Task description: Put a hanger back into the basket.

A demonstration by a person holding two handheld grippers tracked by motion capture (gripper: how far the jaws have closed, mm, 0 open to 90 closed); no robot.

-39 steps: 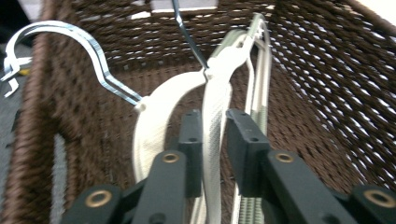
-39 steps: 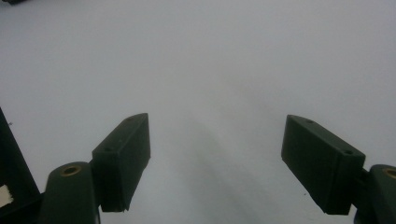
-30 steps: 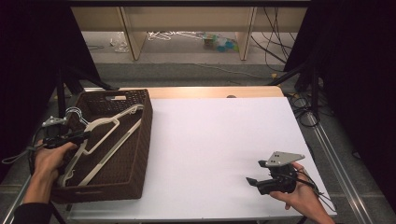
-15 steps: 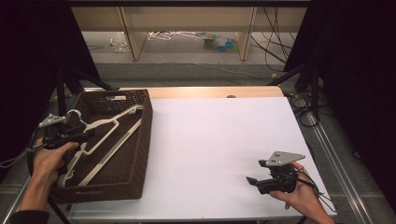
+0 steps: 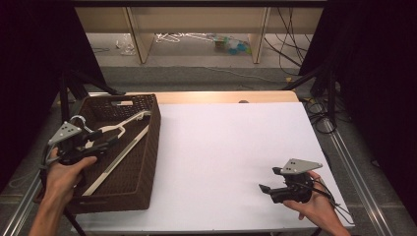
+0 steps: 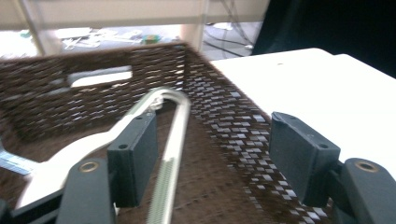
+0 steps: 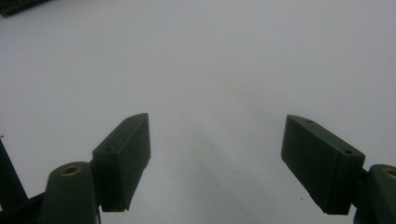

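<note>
Clearing basket (image 5: pixel 147 147): left gripper (image 6: pixel 212 158) jaws just opening, hanger (image 6: pixel 175 140) loose between; withdraw without snagging. Right gripper (image 7: pixel 215 163) open, empty.

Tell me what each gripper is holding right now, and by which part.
Nothing is held. The left gripper has just been opening above the hanger in the basket, its pads clear of it. The right gripper stands open over the bare table.

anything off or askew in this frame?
Only mildly: the white hanger lies slantwise in the wicker basket, its top end propped near the rim. The left gripper, jaws just opened, has let go of it. Table looks tidy.
</note>
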